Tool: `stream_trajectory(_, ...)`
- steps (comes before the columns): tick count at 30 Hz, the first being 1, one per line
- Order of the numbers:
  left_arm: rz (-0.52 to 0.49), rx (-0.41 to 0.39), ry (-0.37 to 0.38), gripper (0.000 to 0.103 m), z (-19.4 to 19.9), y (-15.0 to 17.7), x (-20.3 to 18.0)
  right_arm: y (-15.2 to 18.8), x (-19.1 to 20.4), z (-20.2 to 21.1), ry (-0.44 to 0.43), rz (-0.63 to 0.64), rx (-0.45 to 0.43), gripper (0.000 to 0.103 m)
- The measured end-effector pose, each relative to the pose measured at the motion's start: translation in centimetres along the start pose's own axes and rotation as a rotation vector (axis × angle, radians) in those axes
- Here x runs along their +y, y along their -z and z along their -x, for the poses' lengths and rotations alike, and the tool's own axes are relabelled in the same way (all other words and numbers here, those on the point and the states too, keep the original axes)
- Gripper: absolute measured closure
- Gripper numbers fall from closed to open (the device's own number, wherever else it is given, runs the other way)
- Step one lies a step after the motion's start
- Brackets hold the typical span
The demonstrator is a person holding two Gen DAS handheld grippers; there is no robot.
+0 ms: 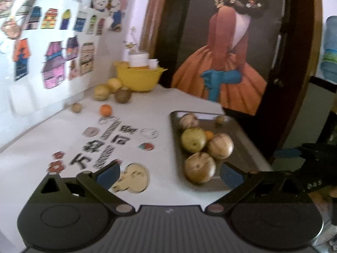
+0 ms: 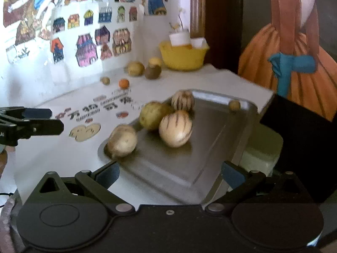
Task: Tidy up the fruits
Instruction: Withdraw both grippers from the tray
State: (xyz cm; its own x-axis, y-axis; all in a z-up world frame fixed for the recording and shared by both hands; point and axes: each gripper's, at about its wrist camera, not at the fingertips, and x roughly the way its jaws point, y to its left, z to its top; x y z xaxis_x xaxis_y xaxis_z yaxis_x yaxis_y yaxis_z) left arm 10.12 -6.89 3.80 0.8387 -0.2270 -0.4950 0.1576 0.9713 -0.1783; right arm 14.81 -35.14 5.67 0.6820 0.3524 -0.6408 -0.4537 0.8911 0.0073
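Left gripper [image 1: 169, 174] is wide open with nothing in it, hovering low over the white table [image 1: 147, 105]. Just ahead of its right finger sits the metal tray [image 1: 242, 147], and the closest thing in there is a tan melon [image 1: 200, 167]. Past that there's a striped melon [image 1: 220, 145] touching a green fruit [image 1: 193, 140], with a bit of an orange [image 1: 209, 135] peeking between them, then another melon [image 1: 189, 121] and a small brown ball [image 1: 219, 119] at the far end. Right gripper [image 2: 169, 174] is also spread open and empty, sitting right at the tray's near edge. Way out ahead to the left, loose on the table: a small orange [image 1: 105, 109], a little brown fruit [image 1: 76, 107], two yellowish fruits [image 1: 101, 92] and a kiwi-looking one [image 1: 122, 95], all bunched near a yellow bowl [image 1: 139, 79] by the wall. Stickers [image 1: 113, 141] are stuck on the table in between.
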Motion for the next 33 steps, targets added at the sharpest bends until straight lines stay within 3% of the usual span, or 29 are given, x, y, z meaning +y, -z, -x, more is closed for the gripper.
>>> stream_trajectory(11,0.078,0.08,-0.159,0.0,2.9,3.3,2.7,3.0,6.4,0.4,0.051,-0.084,0.048,0.001)
stream_trajectory(25,0.194,0.099,-0.294,0.0,5.2,4.4,7.5,2.4,10.4,0.1,-0.058,-0.16,0.062,0.001)
stream_trajectory(33,0.231,0.09,-0.34,0.0,5.3,4.0,9.2,1.2,12.0,-0.7,-0.083,-0.075,0.056,0.001)
